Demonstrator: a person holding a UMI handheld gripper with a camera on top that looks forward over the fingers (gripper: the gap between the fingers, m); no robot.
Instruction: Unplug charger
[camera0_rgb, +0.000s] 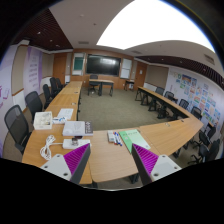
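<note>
The tool (112, 160) hangs high over the near end of a wooden worktop (150, 140) in a meeting room, its two fingers spread wide with nothing between the purple pads (146, 160). Judged from this, the unplugging has hardly begun: the tool is well apart from everything on the worktop and touches nothing. No charger can be made out for certain. The likeliest spot is the cluster at the near left, where a white box-like device (74, 128) sits beside another white unit (43, 120), with a small white object and a thin cable (62, 146) lying just ahead of the left finger; whether that is the charger or its plug is too small to tell. A green sheet (131, 138) lies nearer the right finger. Black chairs (17, 126) line the left side. Everything remains: descend, find the plug, close on it and pull it free.
</note>
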